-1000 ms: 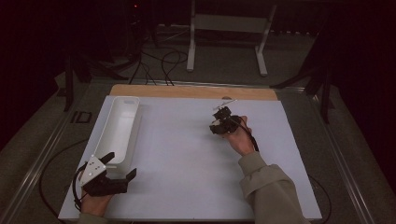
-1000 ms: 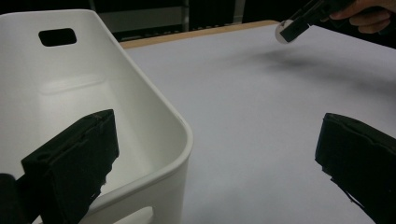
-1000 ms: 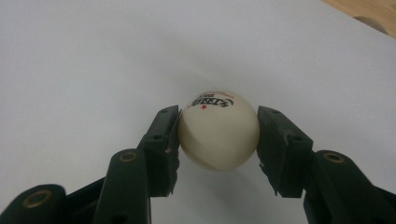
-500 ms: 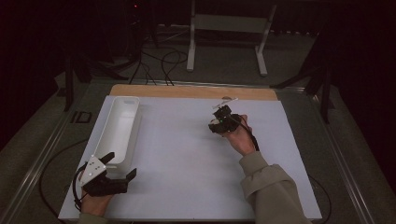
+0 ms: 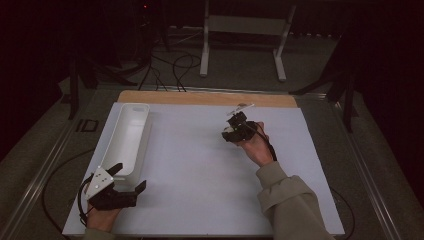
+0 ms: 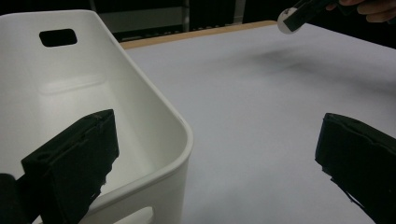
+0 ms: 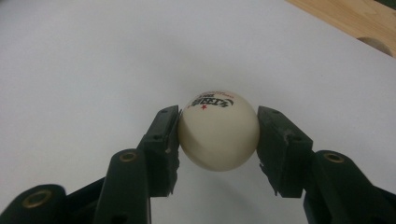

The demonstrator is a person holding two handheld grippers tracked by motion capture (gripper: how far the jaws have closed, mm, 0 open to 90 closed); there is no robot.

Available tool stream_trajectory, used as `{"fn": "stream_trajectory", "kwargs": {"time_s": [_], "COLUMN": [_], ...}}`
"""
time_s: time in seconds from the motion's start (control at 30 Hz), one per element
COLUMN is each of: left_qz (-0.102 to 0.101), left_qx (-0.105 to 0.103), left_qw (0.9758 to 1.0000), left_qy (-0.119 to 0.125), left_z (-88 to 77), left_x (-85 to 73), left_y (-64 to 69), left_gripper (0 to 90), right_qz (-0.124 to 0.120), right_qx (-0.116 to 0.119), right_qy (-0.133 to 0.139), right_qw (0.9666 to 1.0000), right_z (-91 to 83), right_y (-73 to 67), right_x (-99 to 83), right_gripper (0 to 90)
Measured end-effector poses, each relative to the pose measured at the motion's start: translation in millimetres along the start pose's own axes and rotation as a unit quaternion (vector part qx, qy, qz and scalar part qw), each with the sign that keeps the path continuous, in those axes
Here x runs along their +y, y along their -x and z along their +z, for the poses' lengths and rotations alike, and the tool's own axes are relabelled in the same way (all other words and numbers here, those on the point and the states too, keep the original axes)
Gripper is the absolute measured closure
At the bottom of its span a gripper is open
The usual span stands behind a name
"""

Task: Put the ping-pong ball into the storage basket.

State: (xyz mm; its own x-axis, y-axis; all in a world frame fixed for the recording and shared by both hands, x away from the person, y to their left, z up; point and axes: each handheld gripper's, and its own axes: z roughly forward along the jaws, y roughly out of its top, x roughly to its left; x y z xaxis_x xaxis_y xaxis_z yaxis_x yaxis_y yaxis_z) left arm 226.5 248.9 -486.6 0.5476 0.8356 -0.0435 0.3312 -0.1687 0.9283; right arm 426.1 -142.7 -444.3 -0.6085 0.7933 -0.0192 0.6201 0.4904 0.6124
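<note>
Currently the right gripper pinches the ping-pong ball above the white mat, far-right side; left gripper spread astride the bin's near rim; next, prob.: carry ball over bin, release.

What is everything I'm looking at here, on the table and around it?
Table tennis ball: one, off-white with black and red print, clamped between the right gripper's jaws above the white surface.
Bin: one, white, long, with handle cut-outs, on the left of the table; nothing visible inside.
Table cover: one, white sheet over most of the tabletop.
Wooden table edge: one light-brown strip along the far side.
Metal stand: one, pale grey, on the floor beyond the table.
Cables: several, black, on the floor.
Left gripper: one, black, jaws open astride the bin's near wall.
Right gripper: one, black, shut on the ball.
</note>
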Motion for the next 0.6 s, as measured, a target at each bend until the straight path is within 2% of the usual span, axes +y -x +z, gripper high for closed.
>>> {"fn": "stream_trajectory", "kwargs": {"time_s": [0.6], "left_qz": [0.0], "left_qx": [0.0], "left_qw": [1.0], "left_qy": [0.0], "left_z": [0.0], "left_x": [0.0], "left_y": [0.0], "left_gripper": [0.0], "right_qz": [-0.006], "right_qx": [0.009], "right_qy": [0.006], "right_qw": [0.9999], "right_z": [-5.6], "right_y": [-8.1], "right_x": [6.1], "right_gripper": [50.7]}}
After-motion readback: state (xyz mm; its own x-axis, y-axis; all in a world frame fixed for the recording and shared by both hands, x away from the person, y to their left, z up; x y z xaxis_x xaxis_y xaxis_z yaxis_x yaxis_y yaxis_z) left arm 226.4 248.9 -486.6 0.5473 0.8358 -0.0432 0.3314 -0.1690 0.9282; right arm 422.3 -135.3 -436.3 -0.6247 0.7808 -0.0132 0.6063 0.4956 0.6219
